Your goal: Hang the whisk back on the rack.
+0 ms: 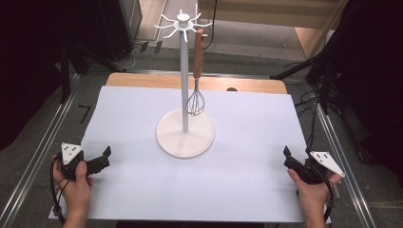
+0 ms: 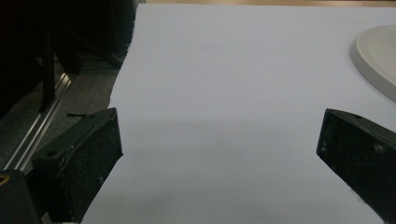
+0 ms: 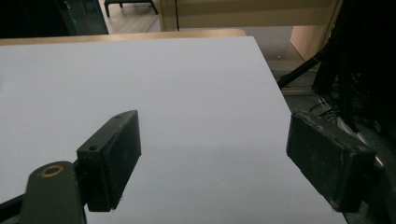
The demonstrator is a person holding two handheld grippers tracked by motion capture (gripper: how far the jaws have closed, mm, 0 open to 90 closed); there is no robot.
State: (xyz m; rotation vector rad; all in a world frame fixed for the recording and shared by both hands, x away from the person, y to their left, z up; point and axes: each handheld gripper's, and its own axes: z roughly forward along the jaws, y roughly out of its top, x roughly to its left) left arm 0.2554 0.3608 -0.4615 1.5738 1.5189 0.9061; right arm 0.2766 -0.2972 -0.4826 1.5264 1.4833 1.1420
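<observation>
High view: both grippers rest at the near corners of the white sheet (image 1: 142, 190)
Left gripper (image 1: 102, 159): jaws wide, holding nothing; well apart from the stand
Right gripper (image 1: 291, 159): jaws wide, holding nothing
Whisk (image 1: 196, 76): hangs upright from the stand (image 1: 185, 76), handle up, wires down; ahead of both grippers, on the post's right, so slightly nearer the right one

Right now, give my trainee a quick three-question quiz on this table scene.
1. True or false: the whisk lies flat on the table.
2. What colour is the rack? A black, B white, C red.
3. Fill in: the left tongs and right tongs hold ____.

Key: 1 false, it hangs from the rack's top hooks. 2 B. 3 nothing; both stand open over the white sheet.
</observation>
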